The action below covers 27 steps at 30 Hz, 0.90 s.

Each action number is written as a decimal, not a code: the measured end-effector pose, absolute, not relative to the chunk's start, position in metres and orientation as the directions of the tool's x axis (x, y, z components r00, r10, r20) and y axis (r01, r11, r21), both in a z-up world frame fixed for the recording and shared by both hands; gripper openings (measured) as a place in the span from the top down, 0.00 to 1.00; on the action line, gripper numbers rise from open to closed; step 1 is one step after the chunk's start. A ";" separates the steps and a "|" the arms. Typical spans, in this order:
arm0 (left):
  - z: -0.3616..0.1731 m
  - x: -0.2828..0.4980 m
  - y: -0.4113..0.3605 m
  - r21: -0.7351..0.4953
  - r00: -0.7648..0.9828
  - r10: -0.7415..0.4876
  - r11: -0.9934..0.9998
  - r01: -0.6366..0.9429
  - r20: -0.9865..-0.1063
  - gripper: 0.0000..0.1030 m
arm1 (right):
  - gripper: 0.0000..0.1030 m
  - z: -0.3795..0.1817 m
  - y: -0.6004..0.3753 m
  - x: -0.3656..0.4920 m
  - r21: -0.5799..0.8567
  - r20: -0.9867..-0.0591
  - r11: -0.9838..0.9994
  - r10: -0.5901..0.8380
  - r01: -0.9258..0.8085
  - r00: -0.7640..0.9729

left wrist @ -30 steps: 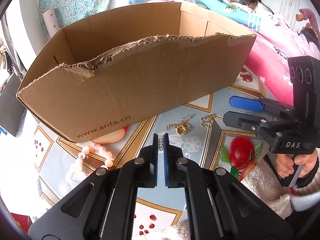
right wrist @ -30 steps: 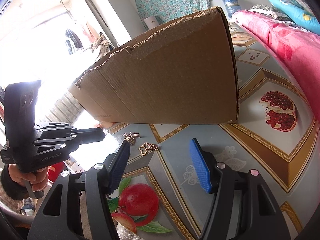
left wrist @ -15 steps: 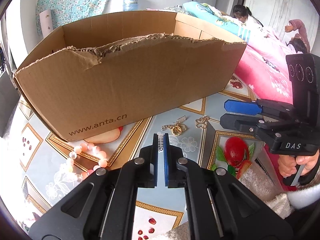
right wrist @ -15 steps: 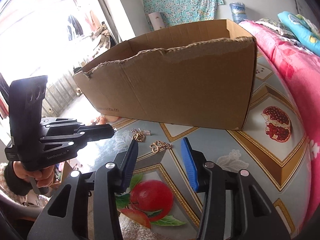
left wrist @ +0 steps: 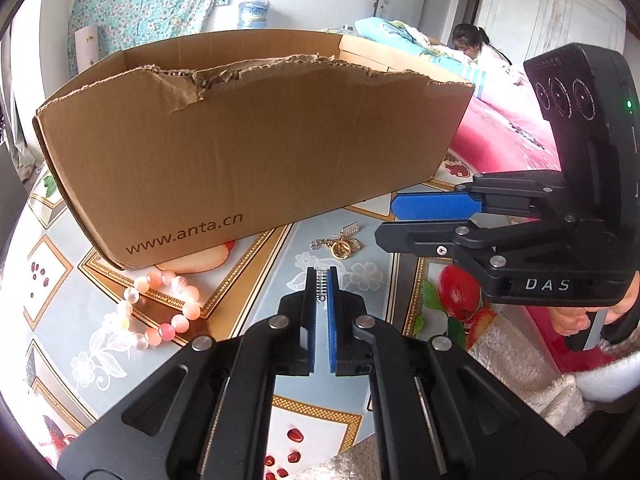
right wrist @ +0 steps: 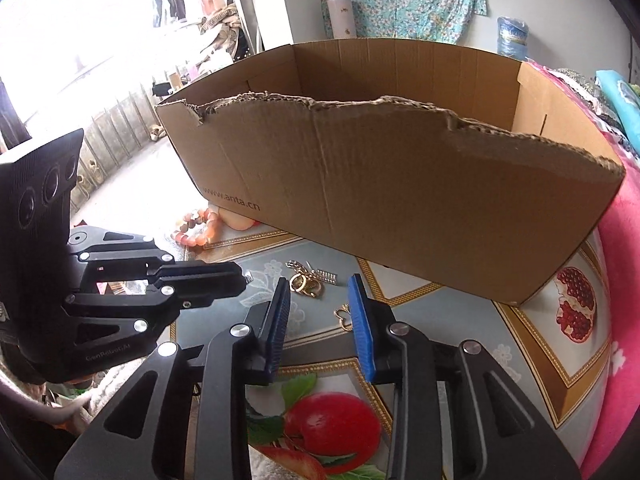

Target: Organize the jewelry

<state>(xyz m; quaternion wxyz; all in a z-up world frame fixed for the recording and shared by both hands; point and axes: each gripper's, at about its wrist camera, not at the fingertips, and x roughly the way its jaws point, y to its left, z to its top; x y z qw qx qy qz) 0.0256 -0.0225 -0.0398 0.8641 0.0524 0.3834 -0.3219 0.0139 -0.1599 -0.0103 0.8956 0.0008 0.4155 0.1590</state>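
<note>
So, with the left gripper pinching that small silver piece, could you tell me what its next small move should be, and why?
Probably carry it up over the torn front rim of the cardboard box and release inside. The left gripper is shut on the small silver piece, held clear of the table, and the box stands open-topped just ahead. The right gripper's jaws are closing with nothing between them.

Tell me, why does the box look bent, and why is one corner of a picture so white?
Left wrist view: the fisheye lens bows the cardboard box, and the dark rim is the lens edge. Right wrist view: daylight washes out the upper left, almost hiding the bead bracelet.
</note>
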 end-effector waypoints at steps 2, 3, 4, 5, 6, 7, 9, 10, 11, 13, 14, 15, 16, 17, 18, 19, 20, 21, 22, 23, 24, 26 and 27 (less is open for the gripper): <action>-0.043 0.026 -0.022 -0.168 0.490 -0.518 0.788 0.592 -0.701 0.96 | 0.71 -0.011 -0.153 0.017 0.116 -0.747 0.946 0.284 -0.303 0.601; -0.046 0.026 -0.022 -0.170 0.488 -0.513 0.791 0.587 -0.706 0.96 | 0.71 -0.012 -0.149 0.018 0.107 -0.750 0.944 0.283 -0.313 0.598; -0.047 0.025 -0.021 -0.174 0.486 -0.514 0.792 0.585 -0.707 0.96 | 0.71 -0.013 -0.147 0.018 0.099 -0.752 0.942 0.283 -0.322 0.595; -0.047 0.025 -0.021 -0.181 0.485 -0.520 0.791 0.585 -0.703 0.96 | 0.74 -0.013 -0.145 0.019 0.092 -0.755 0.939 0.282 -0.331 0.591; -0.047 0.025 -0.021 -0.184 0.483 -0.522 0.790 0.585 -0.703 0.96 | 0.76 -0.014 -0.143 0.020 0.083 -0.759 0.936 0.281 -0.341 0.587; -0.046 0.026 -0.021 -0.184 0.485 -0.522 0.790 0.585 -0.701 0.96 | 0.77 -0.016 -0.141 0.021 0.074 -0.763 0.934 0.279 -0.349 0.584; -0.046 0.026 -0.020 -0.191 0.484 -0.528 0.788 0.585 -0.698 0.96 | 0.79 -0.017 -0.140 0.023 0.062 -0.768 0.930 0.276 -0.362 0.578; -0.046 0.027 -0.020 -0.194 0.484 -0.530 0.788 0.585 -0.696 0.96 | 0.80 -0.018 -0.139 0.025 0.057 -0.770 0.928 0.276 -0.369 0.576; -0.047 0.027 -0.019 -0.195 0.484 -0.532 0.787 0.585 -0.695 0.96 | 0.81 -0.018 -0.138 0.026 0.049 -0.772 0.926 0.273 -0.375 0.574; -0.047 0.028 -0.020 -0.196 0.484 -0.534 0.786 0.586 -0.693 0.96 | 0.82 -0.020 -0.136 0.027 0.032 -0.779 0.920 0.268 -0.391 0.566; -0.047 0.029 -0.020 -0.198 0.483 -0.536 0.785 0.588 -0.693 0.96 | 0.83 -0.020 -0.134 0.027 0.016 -0.784 0.915 0.262 -0.402 0.564; -0.047 0.029 -0.020 -0.198 0.482 -0.537 0.784 0.588 -0.693 0.96 | 0.83 -0.021 -0.132 0.027 0.000 -0.788 0.910 0.255 -0.415 0.560; -0.048 0.029 -0.020 -0.197 0.483 -0.537 0.784 0.589 -0.692 0.96 | 0.83 -0.021 -0.129 0.028 -0.014 -0.793 0.905 0.249 -0.426 0.556; -0.048 0.028 -0.018 -0.197 0.483 -0.537 0.783 0.590 -0.692 0.96 | 0.84 -0.022 -0.127 0.027 -0.030 -0.798 0.899 0.242 -0.437 0.552; -0.049 0.028 -0.016 -0.198 0.482 -0.538 0.783 0.590 -0.692 0.96 | 0.84 -0.023 -0.125 0.028 -0.048 -0.804 0.894 0.231 -0.446 0.548; -0.049 0.027 -0.016 -0.200 0.481 -0.539 0.782 0.590 -0.691 0.96 | 0.84 -0.024 -0.124 0.027 -0.063 -0.802 0.889 0.224 -0.453 0.553; -0.049 0.027 -0.016 -0.201 0.481 -0.539 0.782 0.590 -0.691 0.96 | 0.85 -0.023 -0.123 0.027 -0.070 -0.804 0.886 0.222 -0.458 0.552; -0.049 0.028 -0.016 -0.200 0.481 -0.539 0.782 0.590 -0.691 0.96 | 0.87 -0.023 -0.123 0.028 -0.072 -0.805 0.885 0.220 -0.459 0.551; -0.049 0.028 -0.016 -0.200 0.481 -0.540 0.782 0.590 -0.691 0.96 | 0.89 -0.023 -0.123 0.029 -0.078 -0.806 0.885 0.215 -0.458 0.552; -0.049 0.028 -0.017 -0.201 0.480 -0.540 0.782 0.590 -0.691 0.96 | 0.89 -0.022 -0.122 0.029 -0.082 -0.806 0.885 0.212 -0.459 0.553; -0.049 0.028 -0.017 -0.200 0.481 -0.540 0.782 0.590 -0.691 0.96 | 0.90 -0.022 -0.123 0.029 -0.082 -0.807 0.884 0.212 -0.461 0.551; -0.049 0.027 -0.017 -0.197 0.483 -0.538 0.783 0.590 -0.691 0.96 | 0.90 -0.022 -0.122 0.028 -0.086 -0.807 0.883 0.210 -0.461 0.552; -0.049 0.028 -0.017 -0.196 0.483 -0.538 0.783 0.591 -0.691 0.96 | 0.90 -0.022 -0.121 0.029 -0.087 -0.807 0.883 0.209 -0.462 0.552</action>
